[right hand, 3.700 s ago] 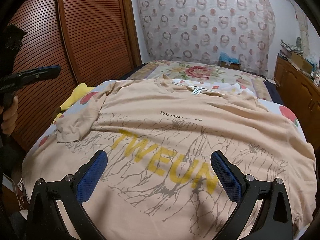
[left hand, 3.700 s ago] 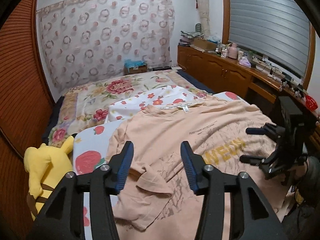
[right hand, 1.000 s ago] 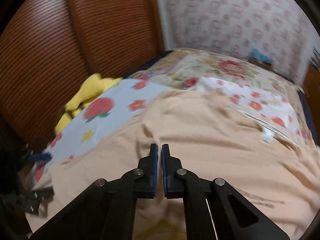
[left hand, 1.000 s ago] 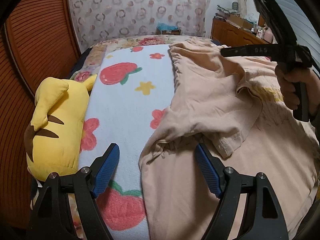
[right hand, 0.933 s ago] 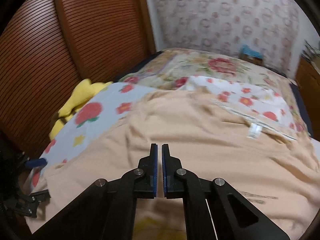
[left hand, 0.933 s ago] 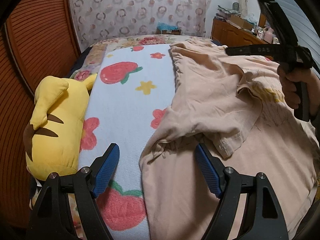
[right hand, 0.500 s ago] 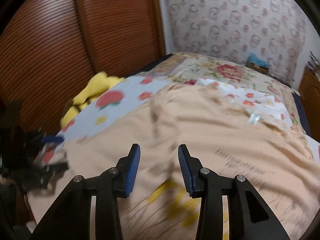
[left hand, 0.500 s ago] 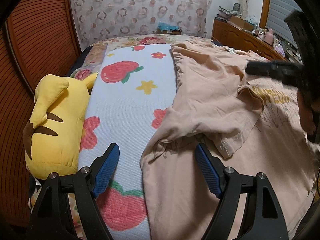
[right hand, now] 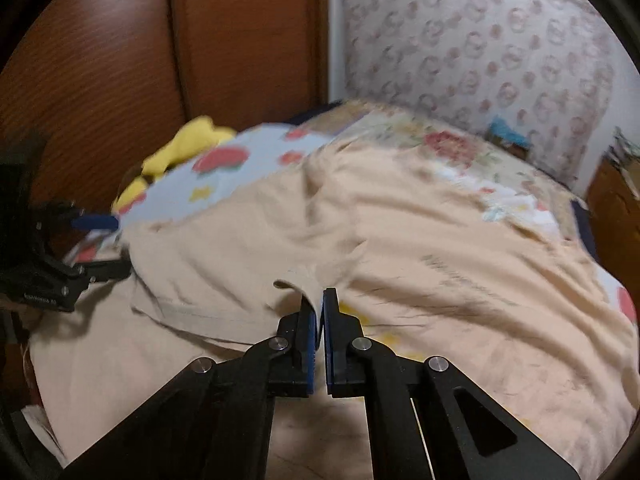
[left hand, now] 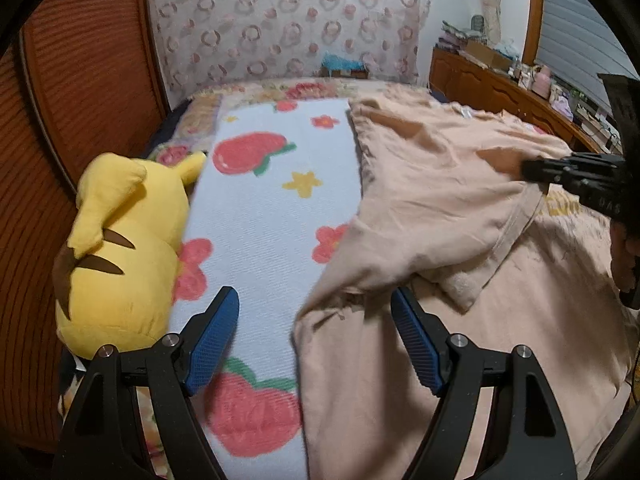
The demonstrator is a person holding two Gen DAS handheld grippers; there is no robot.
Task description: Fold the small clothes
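Whereas half a second ago the right gripper's blue pads stood apart above the cloth, they are now pressed together on a fold of the peach T-shirt (right hand: 248, 264), pinching the sleeve edge at its tips. From left to right in the left wrist view: the yellow plush toy (left hand: 120, 248) lies at the bed's edge and has not shifted; the strawberry-print blanket (left hand: 264, 216) is exposed beside it; the left gripper (left hand: 316, 340) remains released, its fingers (left hand: 210, 340) wide apart, one over the blanket and the other at the shirt's folded side edge, touching nothing that can be confirmed. The T-shirt covers the right half of the bed, its sleeve turned inward over the body. The right gripper (right hand: 319, 308) enters at the far right, lower than before. No containers are within the working area; a cardboard box (left hand: 486, 50) stands on the wooden cabinet (left hand: 480, 84) behind, contents not discernible.
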